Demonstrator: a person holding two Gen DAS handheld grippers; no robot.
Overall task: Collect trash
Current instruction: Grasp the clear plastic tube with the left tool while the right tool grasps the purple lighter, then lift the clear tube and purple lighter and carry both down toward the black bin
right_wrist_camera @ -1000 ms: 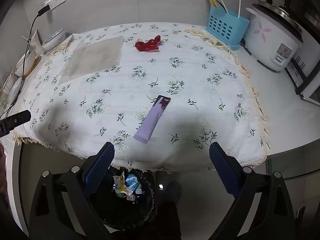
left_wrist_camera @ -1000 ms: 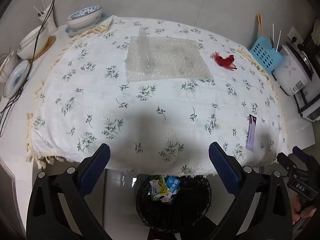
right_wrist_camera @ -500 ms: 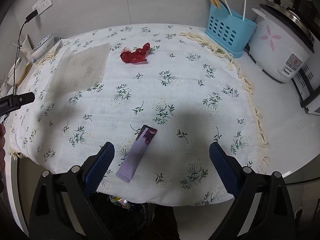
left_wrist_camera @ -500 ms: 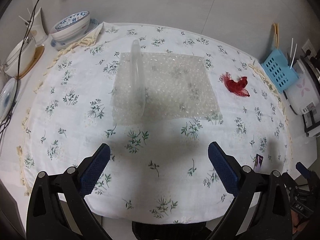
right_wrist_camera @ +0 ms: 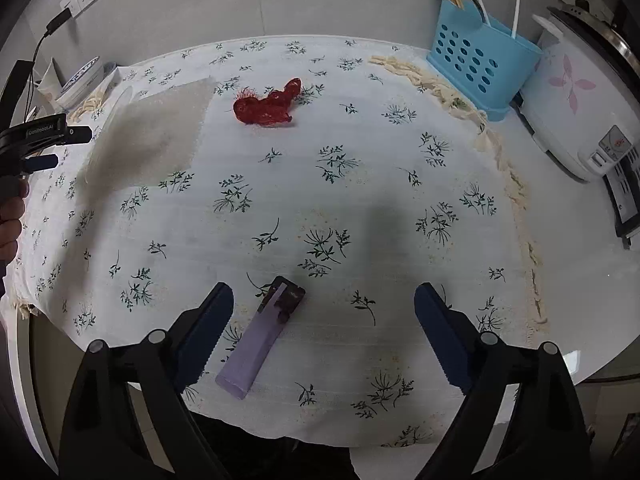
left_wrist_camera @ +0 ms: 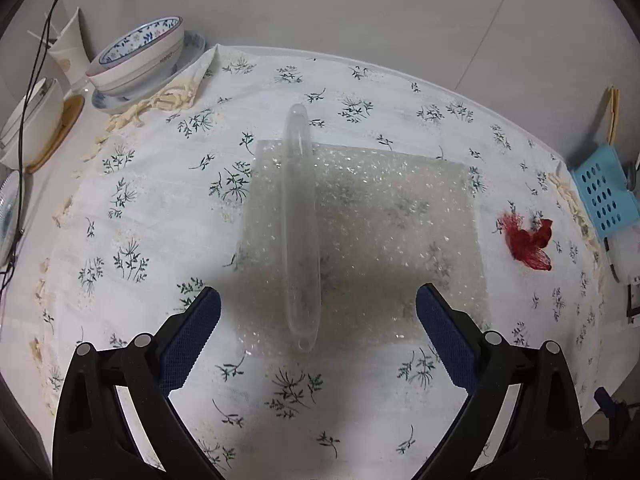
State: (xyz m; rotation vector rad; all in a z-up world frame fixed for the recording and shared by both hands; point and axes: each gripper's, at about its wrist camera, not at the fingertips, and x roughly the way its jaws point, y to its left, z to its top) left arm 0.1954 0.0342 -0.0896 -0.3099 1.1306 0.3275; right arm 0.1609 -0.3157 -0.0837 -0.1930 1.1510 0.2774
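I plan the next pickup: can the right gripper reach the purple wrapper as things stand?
Probably yes. The right gripper is open, and the purple wrapper lies flat on the tablecloth near its left finger, nothing covering it.

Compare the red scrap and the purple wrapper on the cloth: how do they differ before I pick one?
The red scrap is crumpled and frayed into an irregular lump; the purple wrapper lies flat as a long, straight strip. The scrap sits far back beside the bubble wrap sheet; the wrapper lies near the table edge, just ahead of the right tongs and closer to their left finger. The scrap is one colour; the wrapper has a dark far end. Both rest loose on the tablecloth.
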